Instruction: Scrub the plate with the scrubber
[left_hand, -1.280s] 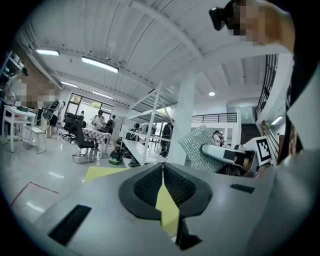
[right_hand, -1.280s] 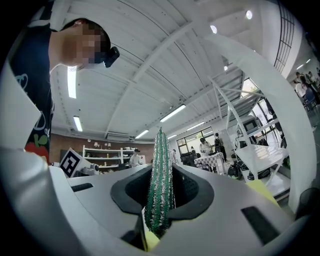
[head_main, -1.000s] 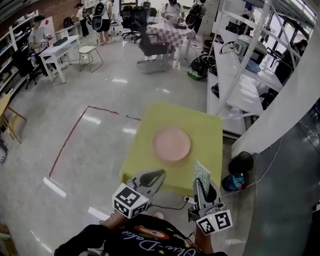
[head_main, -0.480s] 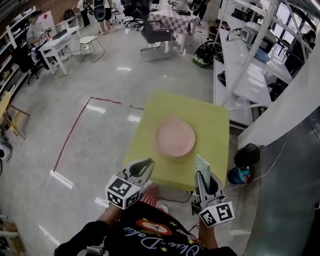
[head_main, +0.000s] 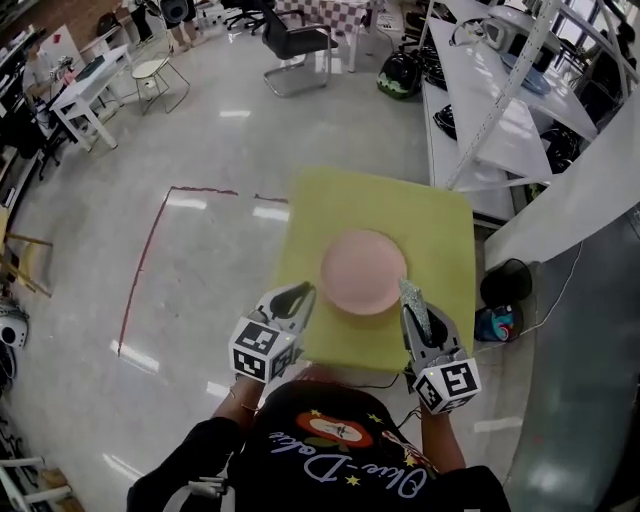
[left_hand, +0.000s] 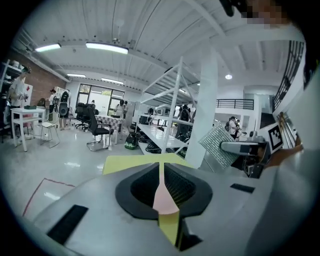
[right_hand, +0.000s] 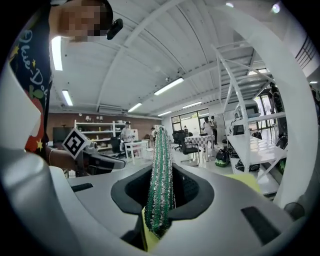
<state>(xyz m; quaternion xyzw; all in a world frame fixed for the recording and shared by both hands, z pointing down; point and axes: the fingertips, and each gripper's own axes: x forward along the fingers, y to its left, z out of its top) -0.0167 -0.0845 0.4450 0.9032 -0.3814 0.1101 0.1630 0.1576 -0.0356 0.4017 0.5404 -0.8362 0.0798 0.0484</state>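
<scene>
A round pink plate (head_main: 364, 271) lies in the middle of a small yellow-green table (head_main: 330, 200). My left gripper (head_main: 301, 293) hovers over the table's near left edge, short of the plate, with its jaws shut and nothing between them. In the left gripper view only a thin slit shows between the shut jaws of the left gripper (left_hand: 161, 167), with the pink plate (left_hand: 162, 197) seen through it. My right gripper (head_main: 415, 322) is shut on a green glittery scrubber (head_main: 410, 297) held upright near the plate's right rim. The scrubber (right_hand: 160, 175) stands on edge between the pads.
White shelving racks (head_main: 500, 100) and a white pillar (head_main: 560, 200) stand to the right of the table. A dark bag (head_main: 505, 285) lies on the floor by the table's right side. A red tape line (head_main: 150, 260) marks the floor on the left. Chairs (head_main: 295, 40) stand far back.
Both grippers have come forward from short of the table to its near edge, close to the plate. The scrubber stays gripped in the right one; the left stays shut.
</scene>
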